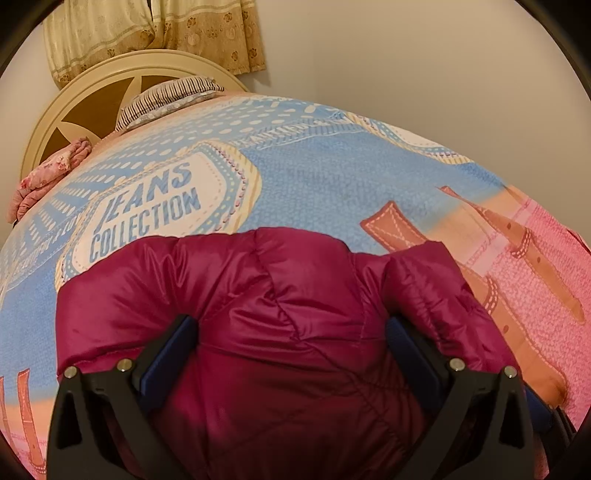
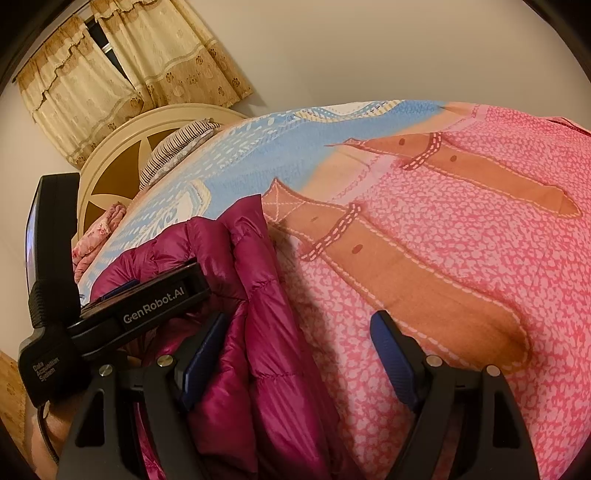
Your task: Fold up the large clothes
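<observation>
Left wrist view first: the magenta puffer jacket [image 1: 280,332] lies bunched on the bed cover [image 1: 314,177], on the near side of the bed, its far edge just below the "JEANS COLLECTION" label print [image 1: 147,214]. The left gripper [image 1: 291,332] sits right over it, fingers spread wide with the quilted fabric bulging between the blue pads [image 1: 166,354]; whether they actually press the cloth, I cannot tell, but the tongs look released, not clenched. Up at the head end, a striped pillow [image 1: 166,99] leans against the cream headboard [image 1: 74,110], a pink floral cloth [image 1: 51,173] bundled at the left edge, curtains [image 1: 147,33] on the wall behind.

Over to the right wrist view: the right gripper [image 2: 299,354] also stands open, left pad [image 2: 203,354] touching the jacket's [image 2: 251,314] folded edge, right pad [image 2: 391,354] above bare pink cover [image 2: 461,258]. The jacket is heaped at the left, and the left gripper's black body [image 2: 147,306], marked "GenRobot.AI", rests over it. The brown belt print [image 2: 406,266] runs across the cover to the right.
</observation>
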Motion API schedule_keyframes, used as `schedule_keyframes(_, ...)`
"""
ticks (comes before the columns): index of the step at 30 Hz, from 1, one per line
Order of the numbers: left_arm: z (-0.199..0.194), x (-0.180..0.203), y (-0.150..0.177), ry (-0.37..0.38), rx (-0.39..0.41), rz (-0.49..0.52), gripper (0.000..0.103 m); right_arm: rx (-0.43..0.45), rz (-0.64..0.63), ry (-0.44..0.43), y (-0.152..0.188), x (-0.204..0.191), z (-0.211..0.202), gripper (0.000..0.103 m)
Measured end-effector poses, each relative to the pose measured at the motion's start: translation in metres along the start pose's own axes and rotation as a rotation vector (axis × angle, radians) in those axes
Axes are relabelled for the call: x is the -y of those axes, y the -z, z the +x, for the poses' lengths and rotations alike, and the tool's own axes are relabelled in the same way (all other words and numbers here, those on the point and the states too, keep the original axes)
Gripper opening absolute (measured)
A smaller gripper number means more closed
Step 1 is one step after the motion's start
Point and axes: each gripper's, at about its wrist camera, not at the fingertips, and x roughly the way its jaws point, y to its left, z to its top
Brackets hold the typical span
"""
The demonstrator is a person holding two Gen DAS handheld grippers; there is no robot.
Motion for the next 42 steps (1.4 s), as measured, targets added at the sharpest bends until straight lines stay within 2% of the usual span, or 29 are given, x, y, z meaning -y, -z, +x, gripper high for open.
schedule_keyframes(24, 0.002, 0.000, 0.000, -0.005, -0.010, 0.003, 0.103, -0.025, -0.028, 0.018, -0.001, -0.003, 0.005, 0.083)
schedule_keyframes(26, -0.006, -0.006, -0.001, 0.014, -0.011, -0.005, 0.103, -0.032, -0.034, 0.012, -0.002, -0.004, 0.005, 0.084)
schedule_keyframes(29, -0.039, -0.028, 0.004, 0.060, 0.039, -0.068, 0.103, -0.069, -0.093, -0.001, -0.006, -0.008, 0.008, 0.089)
schedule_keyframes(32, -0.085, -0.059, 0.024, 0.100, 0.129, -0.118, 0.103, -0.095, -0.147, -0.057, -0.012, -0.007, 0.005, 0.090)
schedule_keyframes(34, -0.102, -0.083, 0.045, 0.124, 0.153, -0.165, 0.103, -0.101, -0.173, -0.109, -0.015, -0.004, 0.000, 0.090)
schedule_keyframes(38, -0.096, -0.114, 0.088, 0.184, 0.091, -0.274, 0.103, -0.121, -0.215, -0.201, -0.021, -0.002, -0.003, 0.090)
schedule_keyframes(42, -0.083, -0.120, 0.115, 0.265, 0.068, -0.353, 0.103, -0.171, -0.159, -0.320, -0.033, 0.006, 0.002, 0.090)
